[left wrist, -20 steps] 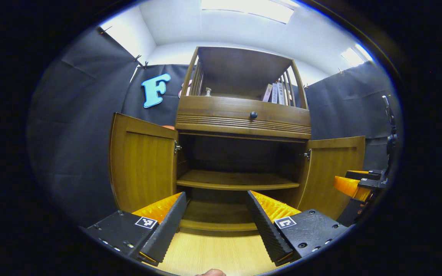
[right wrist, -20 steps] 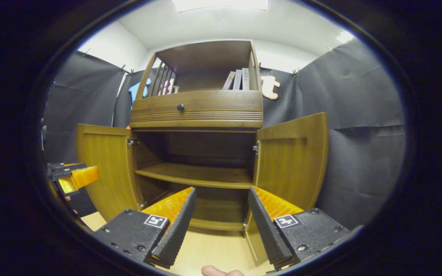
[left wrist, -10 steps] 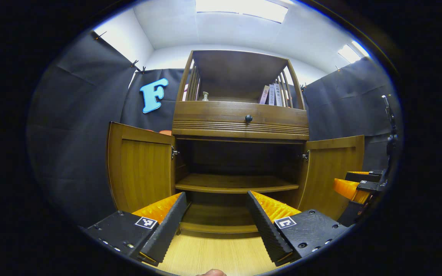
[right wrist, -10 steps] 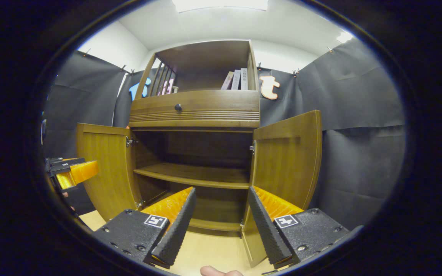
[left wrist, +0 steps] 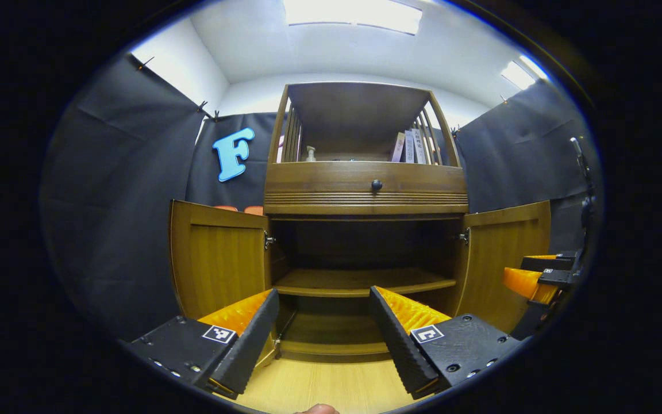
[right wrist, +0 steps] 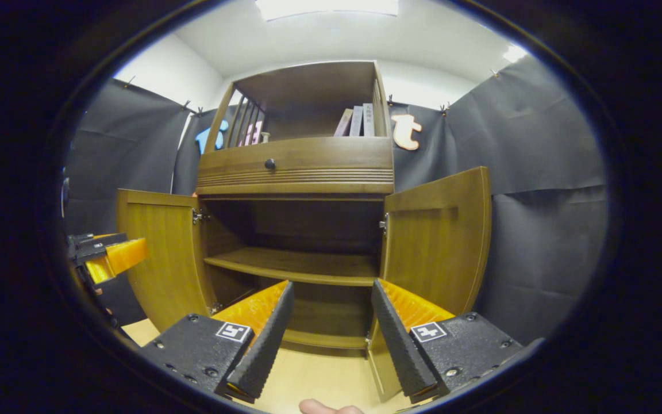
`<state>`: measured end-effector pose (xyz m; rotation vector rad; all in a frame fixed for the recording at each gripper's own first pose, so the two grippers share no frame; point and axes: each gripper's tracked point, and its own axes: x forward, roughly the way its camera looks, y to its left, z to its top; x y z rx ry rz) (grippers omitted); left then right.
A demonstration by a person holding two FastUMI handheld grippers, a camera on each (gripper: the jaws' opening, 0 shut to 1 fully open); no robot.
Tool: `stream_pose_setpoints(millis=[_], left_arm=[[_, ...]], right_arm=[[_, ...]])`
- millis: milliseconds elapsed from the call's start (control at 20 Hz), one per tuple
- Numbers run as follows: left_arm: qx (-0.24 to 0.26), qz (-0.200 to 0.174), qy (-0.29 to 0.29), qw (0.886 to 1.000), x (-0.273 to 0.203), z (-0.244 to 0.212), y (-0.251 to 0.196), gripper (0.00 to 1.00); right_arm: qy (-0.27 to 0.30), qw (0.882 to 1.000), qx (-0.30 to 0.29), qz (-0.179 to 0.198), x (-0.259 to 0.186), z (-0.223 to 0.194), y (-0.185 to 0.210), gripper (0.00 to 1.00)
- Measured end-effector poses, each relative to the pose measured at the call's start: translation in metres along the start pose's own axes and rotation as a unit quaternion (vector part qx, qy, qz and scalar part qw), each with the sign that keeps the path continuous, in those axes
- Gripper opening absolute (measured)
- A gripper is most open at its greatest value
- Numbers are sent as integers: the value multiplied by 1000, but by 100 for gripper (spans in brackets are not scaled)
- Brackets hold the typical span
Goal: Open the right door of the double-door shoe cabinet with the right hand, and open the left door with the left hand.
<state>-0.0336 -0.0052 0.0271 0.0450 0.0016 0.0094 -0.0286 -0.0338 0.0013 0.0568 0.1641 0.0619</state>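
Presently swung wide: brown wooden left door (left wrist: 219, 259) at nine o'clock, right door (right wrist: 434, 241) at three; both grippers (left wrist: 322, 328) (right wrist: 328, 328) spread, gripping nothing.

— What does the shoe cabinet (left wrist: 365, 198) look like?

— Brown wood, upright against the booth wall, with a two-door compartment at the bottom.

— And the doors?

— Both stand wide open. The left door (left wrist: 219, 259) is swung out to the left on its hinge, its inner panel facing forward. The right door (right wrist: 435, 241) is swung out to the right the same way.

— What's inside?

— A dark interior with one wooden shelf (left wrist: 362, 282) across the middle and a bottom board below it.
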Motion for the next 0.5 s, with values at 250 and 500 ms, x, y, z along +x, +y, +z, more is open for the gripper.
stream_pose_setpoints(millis=[250,500], left_arm=[[-10,-3,-1,1000,0,-1,1,95],[-12,-1,-7,1000,5,2,6,100]], right_arm=[[-3,1000,3,0,3,2,4,87],[-2,1000,1,2,8,2,9,87]])
